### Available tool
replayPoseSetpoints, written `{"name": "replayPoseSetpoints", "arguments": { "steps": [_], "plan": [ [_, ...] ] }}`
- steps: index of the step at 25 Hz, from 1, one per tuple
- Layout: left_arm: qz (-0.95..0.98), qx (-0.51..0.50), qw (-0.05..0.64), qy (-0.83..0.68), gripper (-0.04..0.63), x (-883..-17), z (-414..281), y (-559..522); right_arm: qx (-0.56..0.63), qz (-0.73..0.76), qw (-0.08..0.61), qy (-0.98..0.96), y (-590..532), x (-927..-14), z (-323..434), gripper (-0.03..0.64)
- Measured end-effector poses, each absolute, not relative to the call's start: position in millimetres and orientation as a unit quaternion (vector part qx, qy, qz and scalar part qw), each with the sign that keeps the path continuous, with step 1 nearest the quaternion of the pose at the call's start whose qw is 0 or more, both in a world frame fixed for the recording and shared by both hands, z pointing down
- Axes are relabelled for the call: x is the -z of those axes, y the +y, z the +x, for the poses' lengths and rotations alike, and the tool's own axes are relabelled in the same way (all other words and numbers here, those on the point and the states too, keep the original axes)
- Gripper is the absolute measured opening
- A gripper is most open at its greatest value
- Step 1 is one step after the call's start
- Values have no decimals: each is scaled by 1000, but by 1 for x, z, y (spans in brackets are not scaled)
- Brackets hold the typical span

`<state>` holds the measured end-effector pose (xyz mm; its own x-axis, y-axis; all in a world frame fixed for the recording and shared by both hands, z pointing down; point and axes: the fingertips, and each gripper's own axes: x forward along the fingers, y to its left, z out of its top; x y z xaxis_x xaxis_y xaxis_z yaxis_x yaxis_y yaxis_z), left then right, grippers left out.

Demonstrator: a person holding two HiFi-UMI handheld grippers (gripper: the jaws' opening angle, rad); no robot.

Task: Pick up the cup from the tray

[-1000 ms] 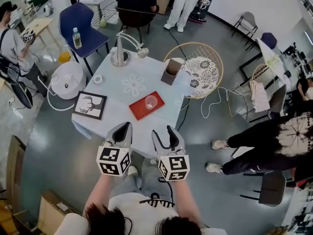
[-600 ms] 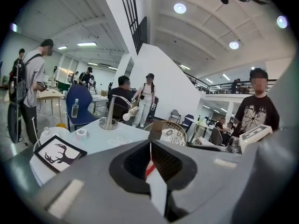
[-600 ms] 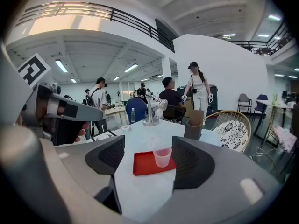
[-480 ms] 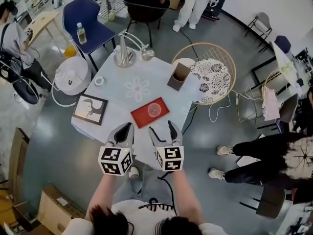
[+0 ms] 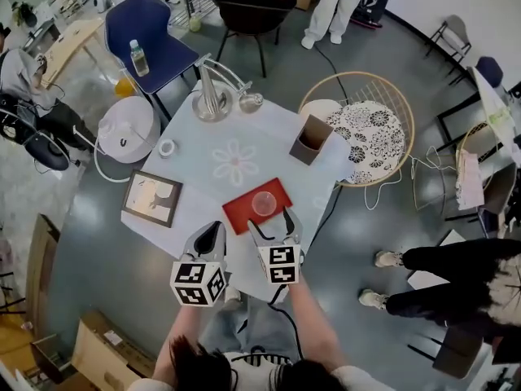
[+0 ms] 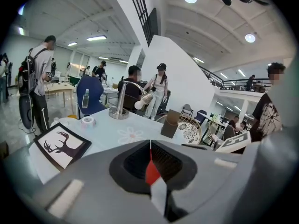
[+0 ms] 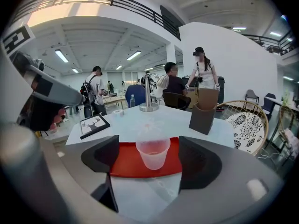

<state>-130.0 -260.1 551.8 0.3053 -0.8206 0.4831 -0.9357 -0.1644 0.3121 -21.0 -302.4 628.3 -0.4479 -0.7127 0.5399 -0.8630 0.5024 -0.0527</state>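
Observation:
A clear plastic cup stands upright on a red tray near the front edge of the white-clothed table. My right gripper is open at the tray's near edge, just short of the cup. In the right gripper view the cup sits centred between the two dark pads, apart from both, with the tray under it. My left gripper hovers over the table's front edge to the left of the tray. It is shut and holds nothing.
A brown box, a metal lamp, a tape roll and a framed deer picture share the table. A wicker chair stands at the right, a blue chair behind. A person's legs are at the right.
Both grippers have moved forward to the table. The right one now reaches the tray's near edge, close to the cup; the left stays shut beside it.

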Motion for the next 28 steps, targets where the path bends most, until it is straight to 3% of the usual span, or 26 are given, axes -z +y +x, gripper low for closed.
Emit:
{"name": "replayPoseSetpoints", "arguments": {
  "steps": [13,16,28],
  "plan": [
    [733,-127,293,-600,0,-582,-148,-271,-168,474,239,-830,-341,-663,-32,413],
    [732,-129,297,-599,0,-588,-146,-271,-165,476,236,-831,-344,-664,-33,357],
    [731,-134,307,-595,0,-599,-131,-265,-149,475,239,-834,-337,-656,-28,350]
  ]
}}
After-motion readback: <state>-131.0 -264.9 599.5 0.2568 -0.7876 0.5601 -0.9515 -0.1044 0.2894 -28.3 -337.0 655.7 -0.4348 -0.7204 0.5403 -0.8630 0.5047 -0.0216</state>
